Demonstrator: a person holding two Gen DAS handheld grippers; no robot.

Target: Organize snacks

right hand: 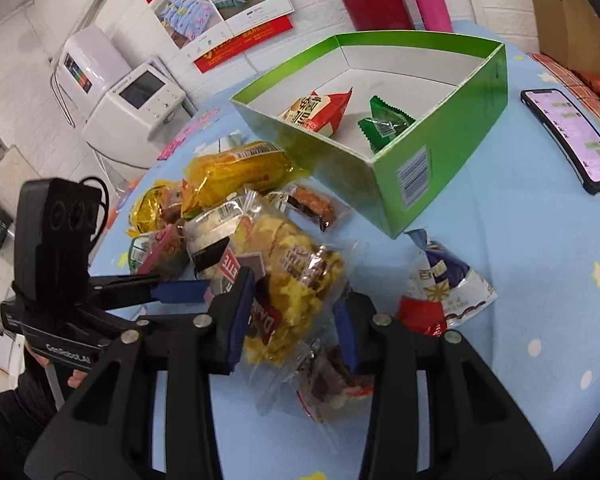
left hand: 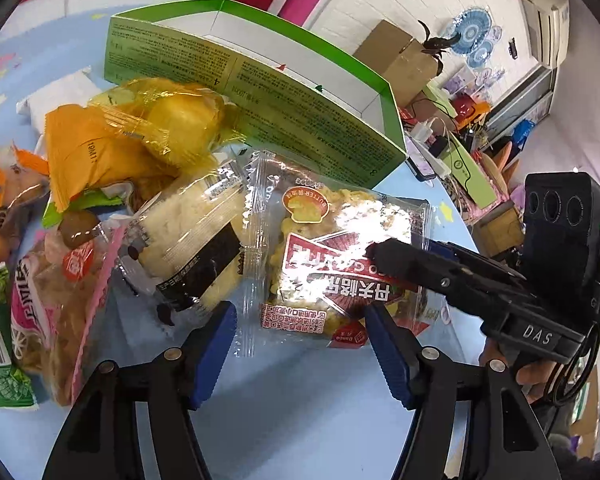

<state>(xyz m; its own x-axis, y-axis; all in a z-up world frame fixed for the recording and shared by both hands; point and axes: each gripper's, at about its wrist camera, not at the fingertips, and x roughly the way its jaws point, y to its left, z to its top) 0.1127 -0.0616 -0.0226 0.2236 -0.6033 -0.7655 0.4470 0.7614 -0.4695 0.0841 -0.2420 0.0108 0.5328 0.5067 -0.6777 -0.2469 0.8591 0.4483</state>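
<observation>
Popcorn packet (right hand: 288,292) lying on the blue tablecloth (right hand: 520,320) at the near edge of the snack pile (left hand: 132,184), just short of the green box (right hand: 440,152). Caught between the blue pads of the right gripper (right hand: 292,320), jaws narrowed onto its clear wrapper; whether the grip is firm cannot be told, but pads look pressed against both sides. Seen from the left wrist, the same packet (left hand: 332,256) with the right gripper's finger (left hand: 404,260) laid across its red label. Left gripper (left hand: 300,344) spread wide, holding nothing, its pads either side of the packet's near end and apparently not touching it.

Step in hand, by the look of it: picking one snack out of the pile for the box. Already in the box: a red packet (right hand: 320,114) and a green packet (right hand: 386,124), so sorting is begun, most of the pile still outside.

Next move calls for a lift clear of the neighbouring rice-cake packet (left hand: 196,240), then a carry over the box's near wall and a release inside. Worth watching: slippery wrapper, loose grip on the film rather than the contents. Nearby, a phone (right hand: 564,140) right of the box, well out of the path.
</observation>
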